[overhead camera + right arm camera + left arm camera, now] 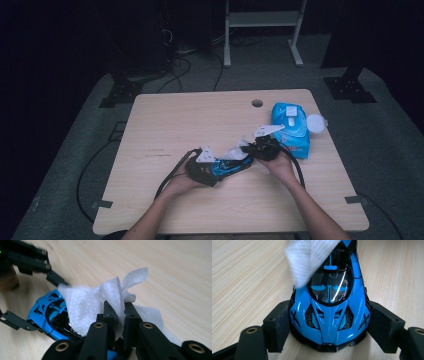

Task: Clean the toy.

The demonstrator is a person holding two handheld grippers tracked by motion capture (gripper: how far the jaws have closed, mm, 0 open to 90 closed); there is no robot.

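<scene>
Gripping blue toy car (329, 315), left gripper (329, 327); right gripper (119, 315) pinches wipe (100, 300).

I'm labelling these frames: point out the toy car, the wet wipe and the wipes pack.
blue toy car (329, 317), left gripper view, bonnet.
white wet wipe (85, 307), right gripper view, middle fold.
blue wipes pack (295, 134), high view, top face.
</scene>
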